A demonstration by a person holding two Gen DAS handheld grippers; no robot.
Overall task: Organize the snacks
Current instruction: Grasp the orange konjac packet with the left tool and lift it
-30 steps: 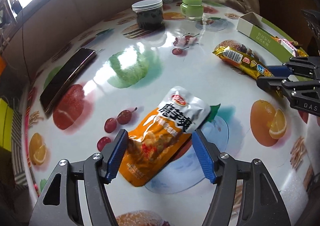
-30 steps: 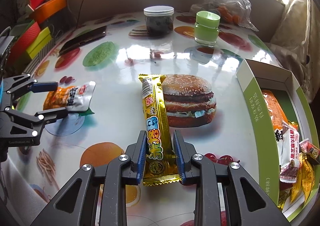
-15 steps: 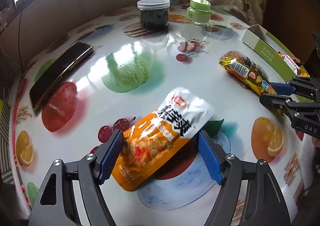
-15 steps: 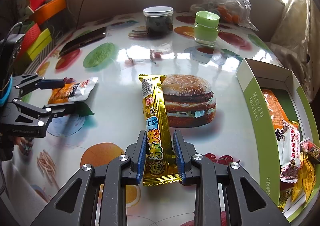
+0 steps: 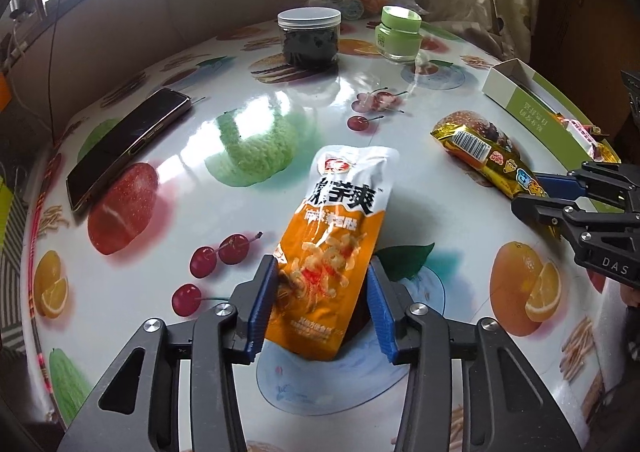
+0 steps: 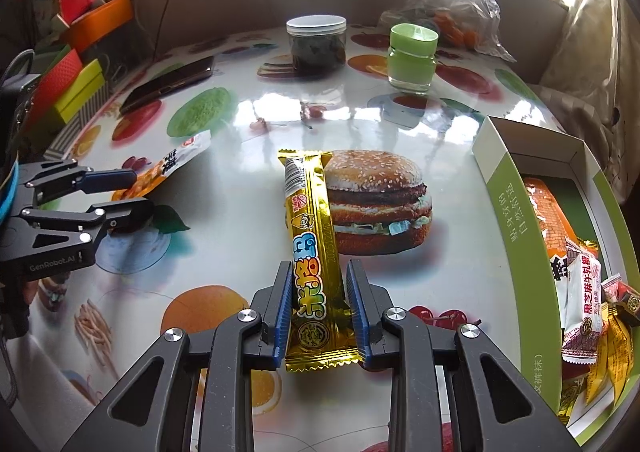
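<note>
Blue-padded left gripper (image 5: 322, 302) has just been closing and now pinches the orange-and-white foil snack pouch (image 5: 334, 248). Right gripper (image 6: 318, 310) clamps the long gold-wrapped snack bar (image 6: 314, 252) on the glossy fruit-print worktop (image 6: 240, 155), near the green-and-white open cardboard box (image 6: 520, 236) of snacks.

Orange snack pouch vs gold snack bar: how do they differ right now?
The orange snack pouch is wide and flat, orange with a white top; the gold snack bar is narrow, long and shiny gold. The pouch sits between the left gripper pads, whose jaws have just been closing onto it; the bar is clamped in the right gripper. Both are sealed snacks gripped at their near end, outside the green-and-white box.
</note>
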